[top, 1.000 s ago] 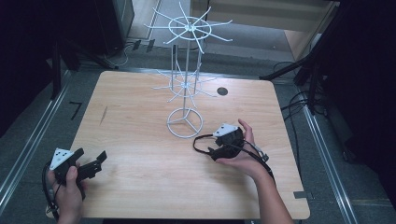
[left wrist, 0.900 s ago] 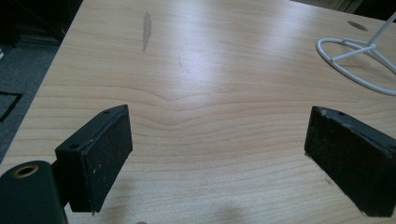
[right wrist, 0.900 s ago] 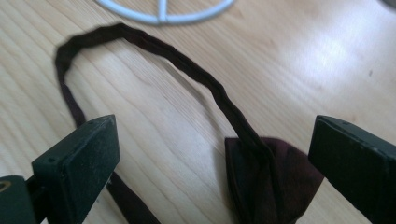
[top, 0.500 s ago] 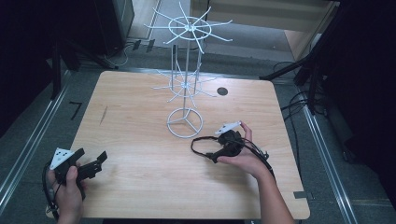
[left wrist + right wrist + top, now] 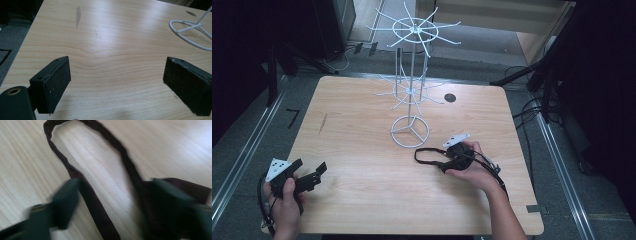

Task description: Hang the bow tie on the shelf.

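Right gripper [image 5: 110,205], jaws just closing around the dark looped fabric strap [image 5: 87,190], not yet pinching; left gripper [image 5: 117,85] gapes idle.

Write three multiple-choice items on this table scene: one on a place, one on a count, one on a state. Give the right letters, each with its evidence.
1. Where does the dark looped strap lie?
A. on the wooden table, in front of the stand's ring base
B. hung on the stand's top spokes
C. on the floor left of the table

2. How many spoked tiers does the white wire stand carry?
A. one
B. two
C. four

3. How do the left tool's jaws stand?
A. clamped on the strap
C. shut on the stand's base
B. wide apart with bare wood between them

Answers:
1. A: in the high view the loop rests flat on the wood beside the right tool, whose jaws have just been closing with the strap between them.
2. B: an upper wheel and a lower one sit on the pole.
3. B: the left gripper view shows only table between the pads.
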`<state>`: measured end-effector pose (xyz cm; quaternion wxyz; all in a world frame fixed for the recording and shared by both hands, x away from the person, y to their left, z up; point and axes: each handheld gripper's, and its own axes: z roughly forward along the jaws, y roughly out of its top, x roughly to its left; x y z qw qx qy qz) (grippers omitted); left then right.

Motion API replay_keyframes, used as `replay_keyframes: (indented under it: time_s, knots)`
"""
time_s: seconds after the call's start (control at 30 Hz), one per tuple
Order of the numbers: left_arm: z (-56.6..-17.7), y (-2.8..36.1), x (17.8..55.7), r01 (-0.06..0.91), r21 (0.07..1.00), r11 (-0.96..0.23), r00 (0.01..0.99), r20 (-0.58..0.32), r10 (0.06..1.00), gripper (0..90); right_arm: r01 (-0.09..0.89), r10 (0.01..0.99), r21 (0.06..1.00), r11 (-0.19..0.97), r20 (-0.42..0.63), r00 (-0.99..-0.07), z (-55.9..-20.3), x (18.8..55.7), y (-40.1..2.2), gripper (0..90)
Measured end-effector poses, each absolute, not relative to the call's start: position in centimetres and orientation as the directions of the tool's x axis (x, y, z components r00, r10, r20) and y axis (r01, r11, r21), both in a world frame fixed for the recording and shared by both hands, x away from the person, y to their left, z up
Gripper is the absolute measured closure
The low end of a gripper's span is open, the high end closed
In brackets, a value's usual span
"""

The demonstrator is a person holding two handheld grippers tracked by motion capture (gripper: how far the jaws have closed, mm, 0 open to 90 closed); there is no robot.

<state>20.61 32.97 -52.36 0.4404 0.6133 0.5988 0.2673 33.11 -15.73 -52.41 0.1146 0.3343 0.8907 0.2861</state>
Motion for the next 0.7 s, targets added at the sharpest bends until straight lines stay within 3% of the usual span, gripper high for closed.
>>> replay_keyframes:
  time_s: [0.1,0.13,0.27,0.3,0.7]
  knots:
    - [-52.4,33.0,20.6,0.499,0.86,0.106,0.14,-0.201,0.97,8.4,0.537,0.694,0.604,0.589,-0.038,-0.719,-52.3,33.0,-16.3,64.6]
    - [-52.4,33.0,20.6,0.499,0.86,0.106,0.14,-0.201,0.97,8.4,0.542,0.721,0.613,0.575,-0.068,-0.69,-52.4,32.9,-16.5,76.0]
    - [-52.4,33.0,20.6,0.499,0.86,0.105,0.14,-0.2,0.97,8.4,0.555,0.749,0.621,0.553,-0.08,-0.657,-52.5,32.8,-16.5,83.7]
    - [-52.4,33.0,20.6,0.499,0.86,0.106,0.14,-0.2,0.97,8.4,0.568,0.761,0.625,0.536,-0.066,-0.645,-52.4,32.7,-16.6,89.4]
    - [-52.4,33.0,20.6,0.499,0.86,0.108,0.139,-0.202,0.969,8.4,0.557,0.822,0.755,0.346,0.042,-0.567,-51.5,31.7,-18.7,90.0]
